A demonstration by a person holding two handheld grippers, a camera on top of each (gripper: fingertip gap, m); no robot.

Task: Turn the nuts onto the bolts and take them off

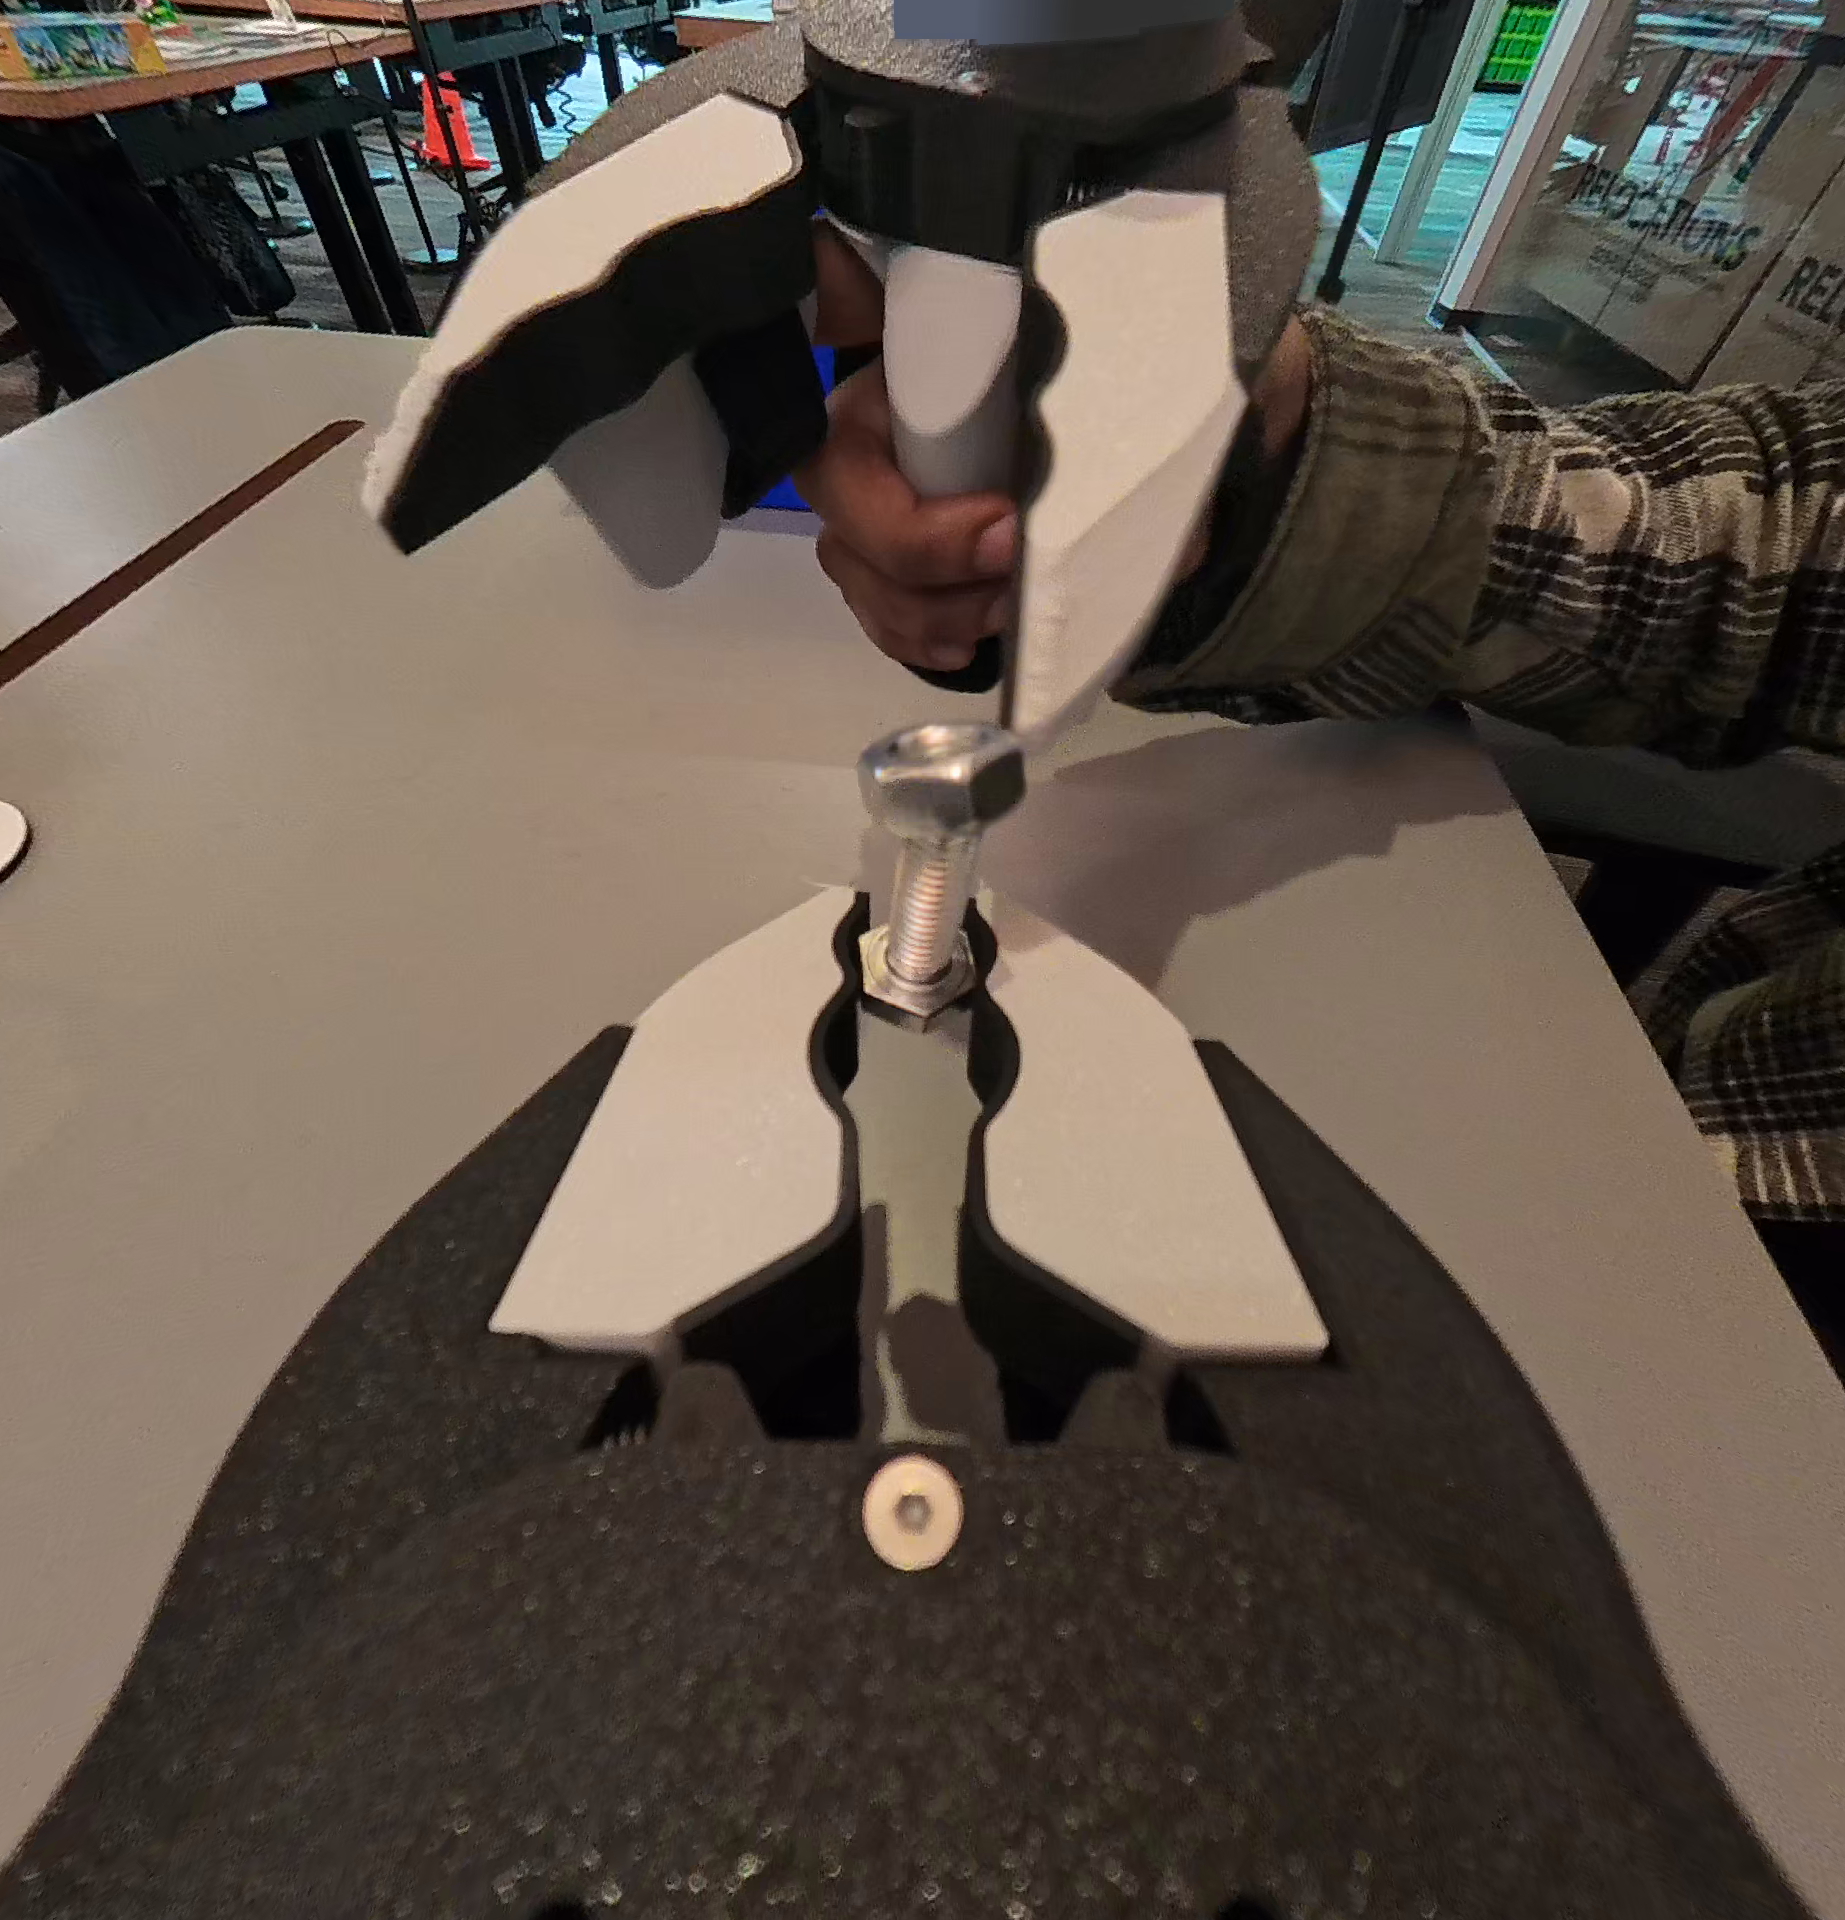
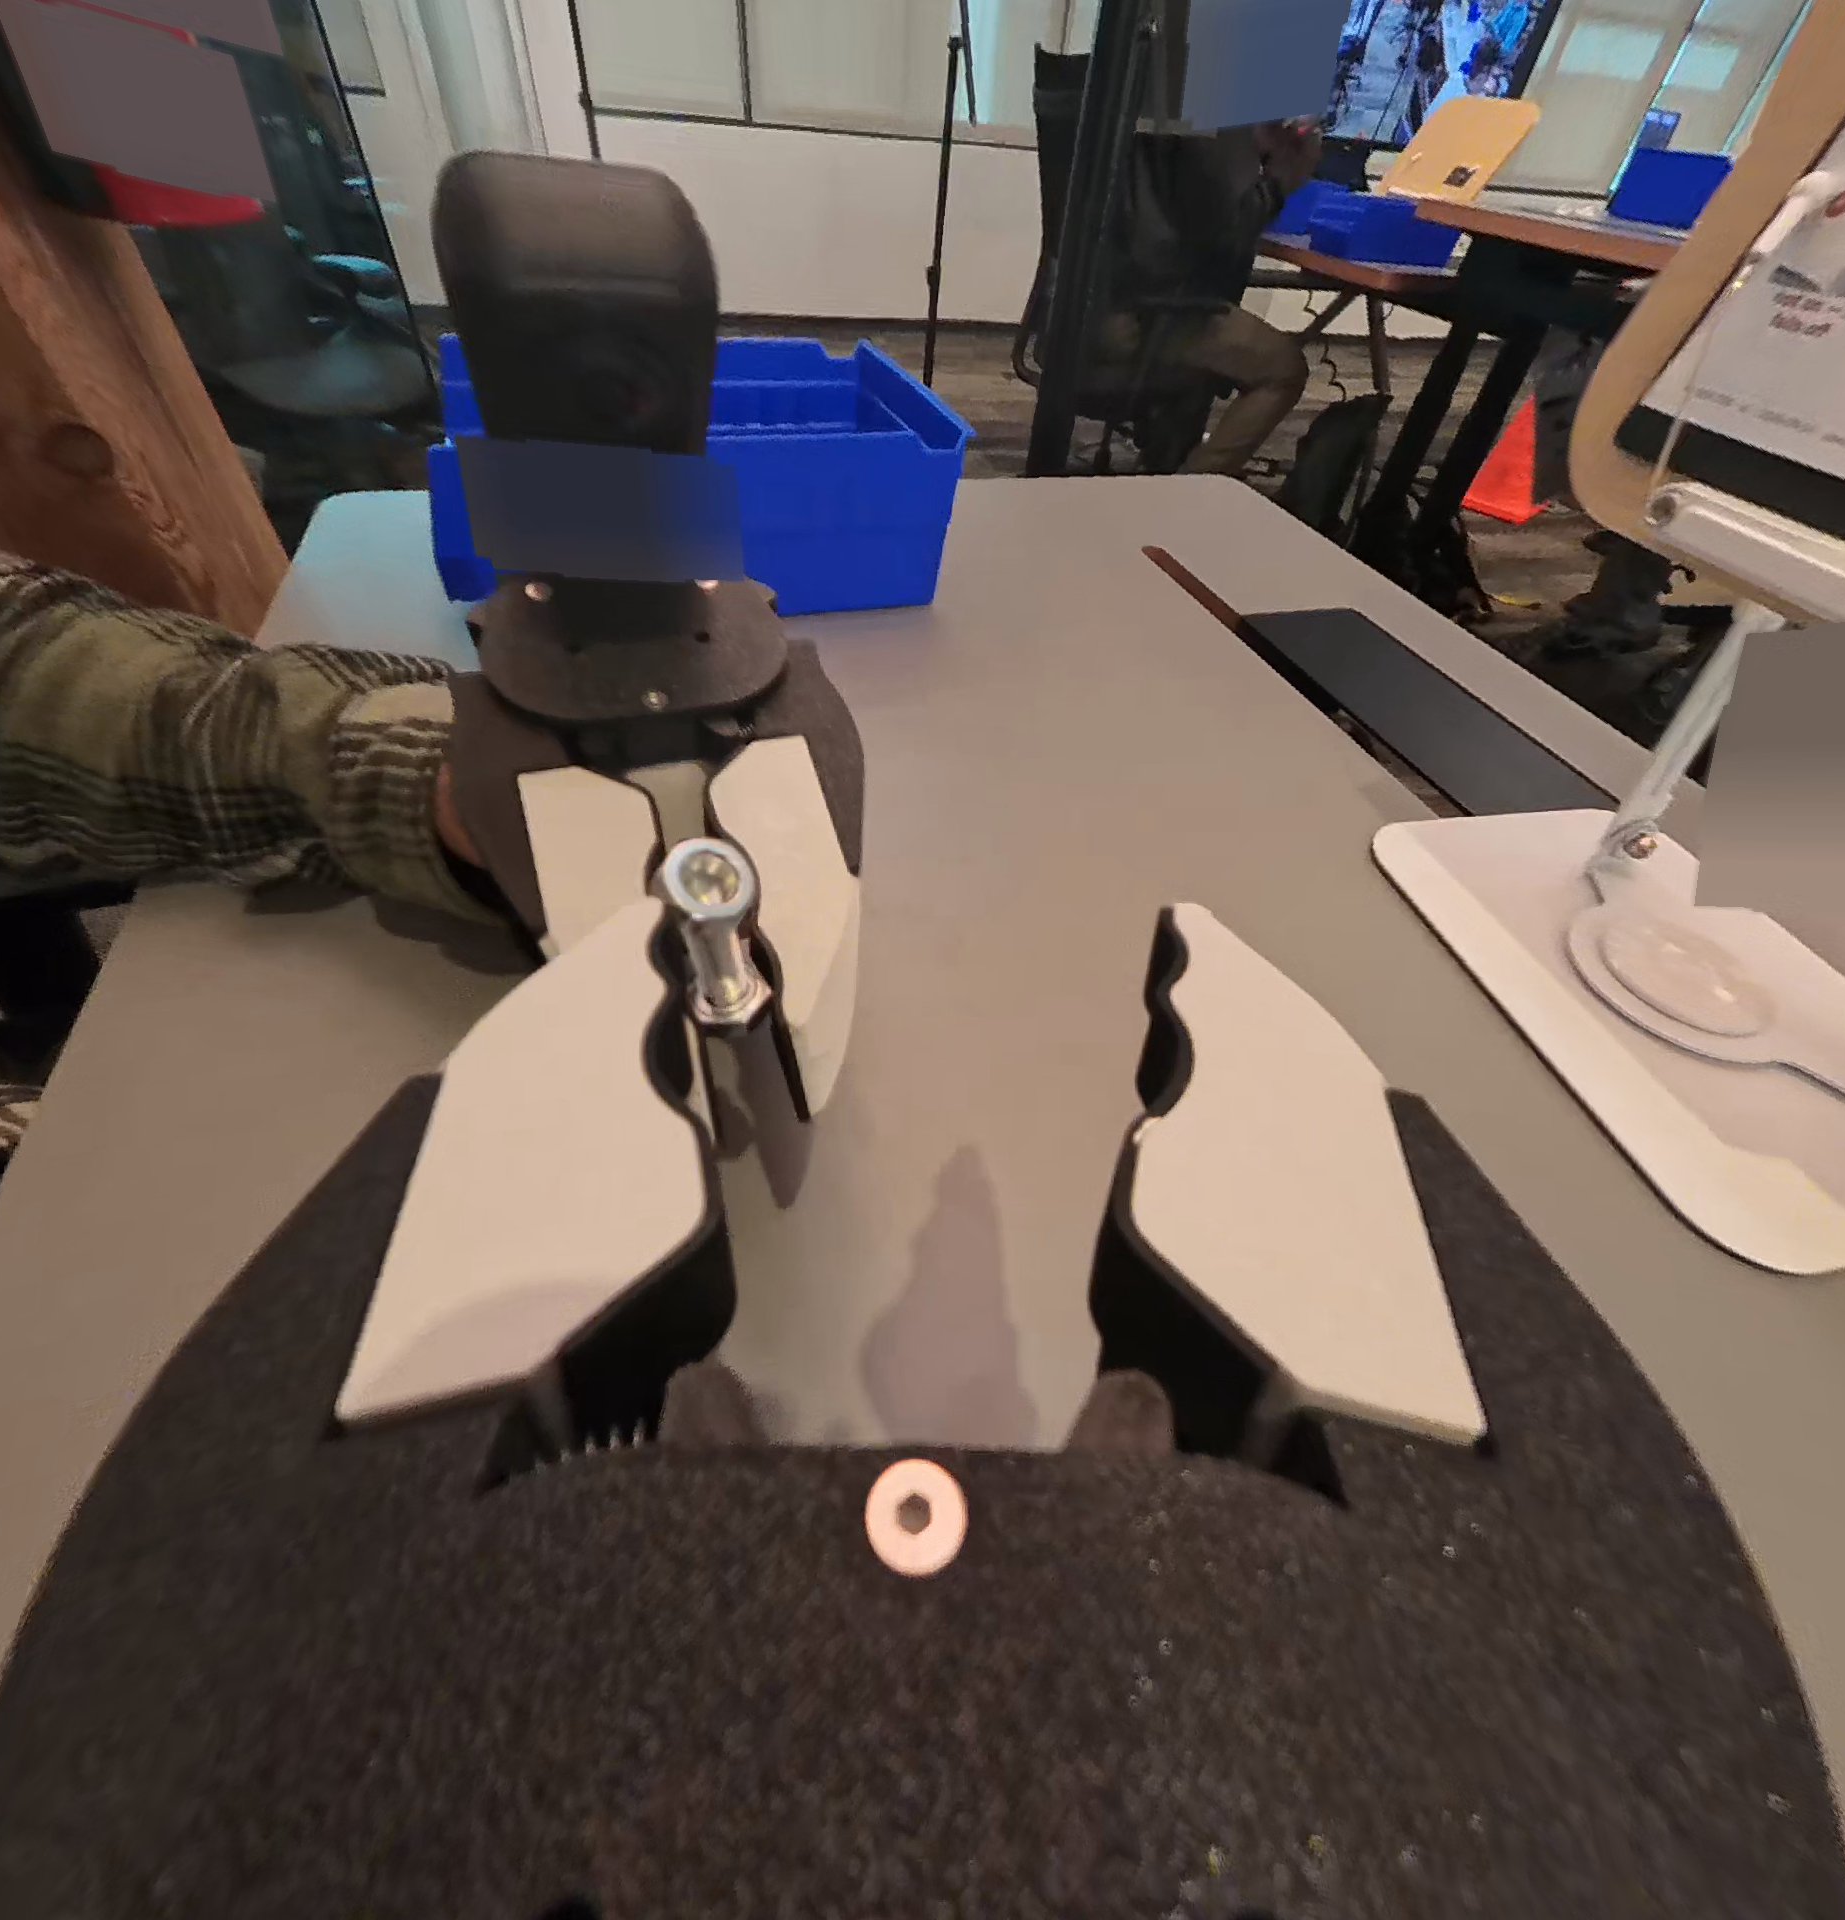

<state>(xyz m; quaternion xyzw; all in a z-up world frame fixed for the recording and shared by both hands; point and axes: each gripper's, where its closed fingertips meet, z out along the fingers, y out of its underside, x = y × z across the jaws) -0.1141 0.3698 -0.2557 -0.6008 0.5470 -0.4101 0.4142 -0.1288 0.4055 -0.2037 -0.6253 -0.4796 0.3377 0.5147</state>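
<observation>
A silver bolt [image 1: 923,914] stands upright, its hex head [image 1: 939,774] on top. A silver nut [image 1: 913,982] sits low on its thread. My left gripper [image 1: 913,940] is shut on the nut and holds the bolt just above the grey table [image 1: 378,831]. My right gripper [image 1: 705,618] is open above the bolt, and one of its fingertips [image 1: 1022,717] touches the head's edge. In the right wrist view my right gripper [image 2: 902,935] is wide open. The bolt [image 2: 715,951] and nut [image 2: 731,1003] sit by its left finger [image 2: 544,1143], held by the left gripper [image 2: 726,1029].
A blue bin [image 2: 835,499] stands at the table's far end. A white stand base [image 2: 1520,987] is on the right, with a black strip [image 2: 1417,707] behind it. A person's hand and plaid sleeve [image 1: 1520,540] hold the right gripper.
</observation>
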